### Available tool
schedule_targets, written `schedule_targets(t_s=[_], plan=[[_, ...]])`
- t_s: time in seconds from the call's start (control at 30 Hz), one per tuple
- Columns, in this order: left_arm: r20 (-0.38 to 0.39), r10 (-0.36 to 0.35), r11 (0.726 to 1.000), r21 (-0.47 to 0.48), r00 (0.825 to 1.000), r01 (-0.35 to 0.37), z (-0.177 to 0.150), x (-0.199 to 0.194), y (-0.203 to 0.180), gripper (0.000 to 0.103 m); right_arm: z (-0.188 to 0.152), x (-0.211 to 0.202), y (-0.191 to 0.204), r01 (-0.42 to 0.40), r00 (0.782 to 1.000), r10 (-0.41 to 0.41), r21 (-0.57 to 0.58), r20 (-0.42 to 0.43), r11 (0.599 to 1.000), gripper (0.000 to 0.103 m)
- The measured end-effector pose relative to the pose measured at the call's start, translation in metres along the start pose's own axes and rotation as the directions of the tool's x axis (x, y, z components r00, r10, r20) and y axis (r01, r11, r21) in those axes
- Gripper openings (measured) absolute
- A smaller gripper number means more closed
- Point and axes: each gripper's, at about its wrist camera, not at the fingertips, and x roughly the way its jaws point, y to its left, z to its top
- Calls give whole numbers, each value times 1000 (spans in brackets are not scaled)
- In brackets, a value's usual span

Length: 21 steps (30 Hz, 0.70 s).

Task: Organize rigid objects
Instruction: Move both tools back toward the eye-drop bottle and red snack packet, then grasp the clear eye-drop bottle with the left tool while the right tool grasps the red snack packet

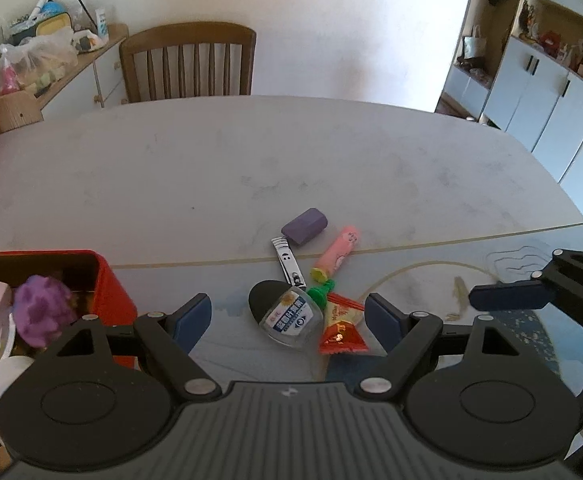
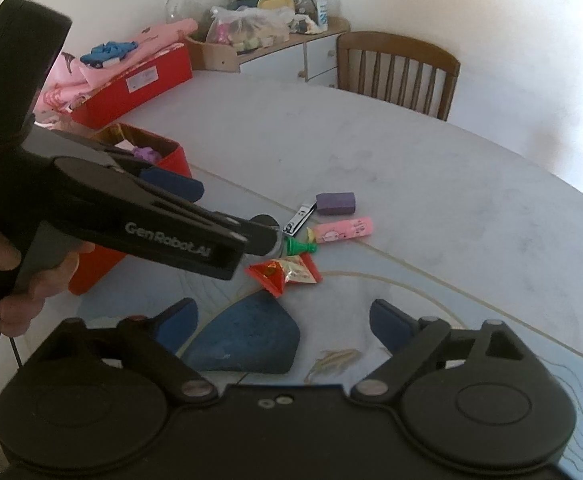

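On table: 1 purple eraser [image 1: 304, 225], 1 nail clipper [image 1: 288, 262], 1 pink tube [image 1: 337, 253], 1 clear bottle [image 1: 287, 314], 1 red snack pkt [image 1: 341, 331], 2 red boxes [image 2: 133, 82].

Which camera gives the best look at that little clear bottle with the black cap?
The left wrist view: the bottle lies close and unobstructed, label readable. In the right wrist view the left hand-held gripper hides most of it; only the cap shows.

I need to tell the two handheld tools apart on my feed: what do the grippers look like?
Both look alike. The left gripper and the right gripper are matte black plastic, with linkage arms on silver pivot pins, two round discs on a ribbed body, and dark blue finger pads. The right wrist view shows white "GenRobot.AI" lettering along the left gripper's side and its black pistol-style handle. No cables or sleeves show.
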Motion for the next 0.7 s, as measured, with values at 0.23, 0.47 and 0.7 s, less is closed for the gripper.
schedule_targets(t_s=[0.23, 0.47, 0.7], plan=[[-23, 21, 1000, -17, 1000, -21, 2, 18, 4, 84, 5, 22, -5, -29, 999, 28, -26, -15, 999, 85], [-50, 21, 999, -47, 999, -23, 3, 32, 11, 82, 11, 41, -5, -60, 998, 59, -35, -22, 998, 81], [-78, -1, 995, -96, 997, -7, 1, 41, 17, 73, 16, 56, -7, -67, 998, 66, -38, -20, 997, 78]])
